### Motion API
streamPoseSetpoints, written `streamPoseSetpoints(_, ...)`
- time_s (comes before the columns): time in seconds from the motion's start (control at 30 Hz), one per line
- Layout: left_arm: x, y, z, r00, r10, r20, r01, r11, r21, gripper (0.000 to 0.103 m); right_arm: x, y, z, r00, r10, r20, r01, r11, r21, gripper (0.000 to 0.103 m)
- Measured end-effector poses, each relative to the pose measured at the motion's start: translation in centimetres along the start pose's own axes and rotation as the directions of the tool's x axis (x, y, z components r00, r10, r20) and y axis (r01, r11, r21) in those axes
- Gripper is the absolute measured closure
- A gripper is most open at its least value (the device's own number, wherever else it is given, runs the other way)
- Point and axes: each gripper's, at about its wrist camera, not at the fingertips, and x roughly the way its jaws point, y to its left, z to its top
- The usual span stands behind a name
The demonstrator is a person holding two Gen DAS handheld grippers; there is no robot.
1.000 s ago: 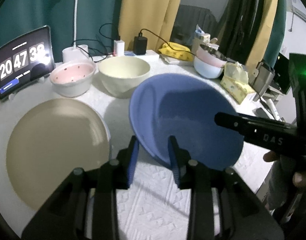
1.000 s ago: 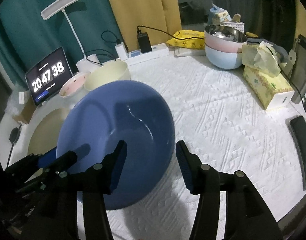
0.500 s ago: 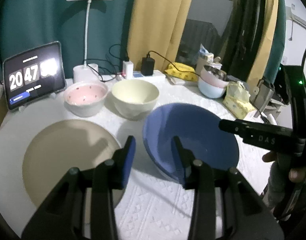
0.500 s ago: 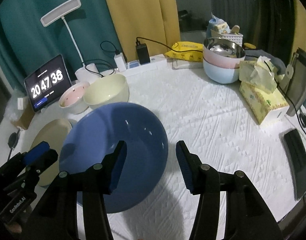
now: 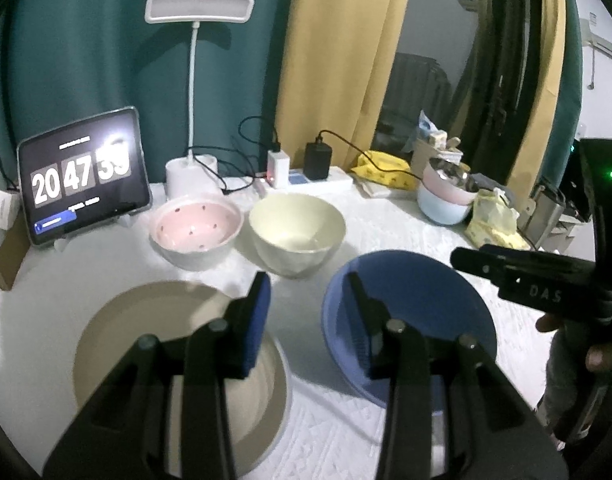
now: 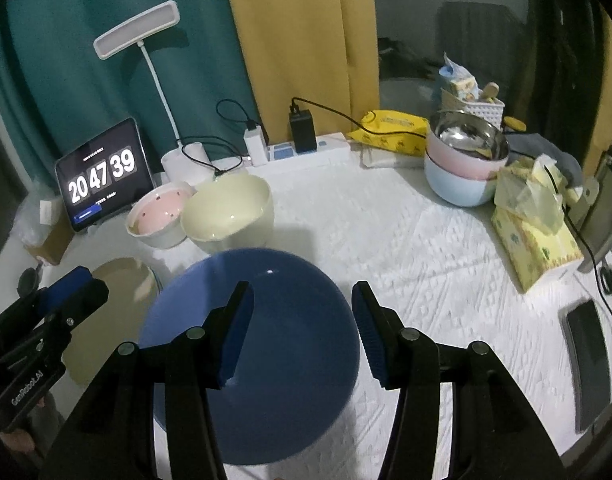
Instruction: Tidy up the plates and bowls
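1. My left hand-held gripper (image 5: 307, 312) hung wide apart and empty above the white worktop (image 5: 389, 220), its blue-padded fingers straddling the gap between the beige plate (image 5: 118, 344) and the blue plate (image 5: 425, 312).
2. My right hand-held gripper (image 6: 302, 332) was likewise spread wide and held nothing, poised over the blue plate (image 6: 290, 360), with no finger clearly touching its rim.
3. The blue plate lay flat on the worktop at about 5 o'clock in the left wrist view; the beige plate lay at about 7 o'clock, near it but apart.
4. Beyond the plates, toward 12 o'clock, the pink bowl (image 5: 196, 232) and the cream bowl (image 5: 298, 232) stood upright side by side, just beside each other.
5. At about 2 o'clock, stacked bowls (image 6: 463, 160), a steel one nested in pink over pale blue, sat near the far edge, next to a yellow tissue pack (image 6: 533, 240).
6. A tablet clock (image 6: 104, 174) reading 20 47 39 leaned at about 10 o'clock, with a white desk lamp (image 5: 198, 12) and a power strip (image 6: 306, 150) along the curtain behind.
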Motion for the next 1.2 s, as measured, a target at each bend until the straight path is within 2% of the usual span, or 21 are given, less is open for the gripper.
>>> streamPoseSetpoints(0.73, 3.6, 1.0, 4.0, 0.999, 0.028, 0.016, -0.028, 1.000, 0.004, 0.064, 3.7, 1.1, 4.9, 1.000, 0.030, -0.005, -0.030, 0.998, -0.047, 0.049)
streamPoseSetpoints(1.03, 5.6, 1.0, 5.1, 1.000, 0.025, -0.002, -0.025, 1.000, -0.009, 0.064, 5.0, 1.9, 7.0, 0.999, 0.036, -0.005, -0.036, 0.997, -0.072, 0.049)
streamPoseSetpoints(1.2, 7.4, 1.6, 5.2, 0.998, 0.033, -0.048, -0.034, 0.999, -0.024, 0.064, 6.2, 2.3, 7.8, 0.999, 0.038, -0.017, -0.039, 0.995, -0.086, 0.049)
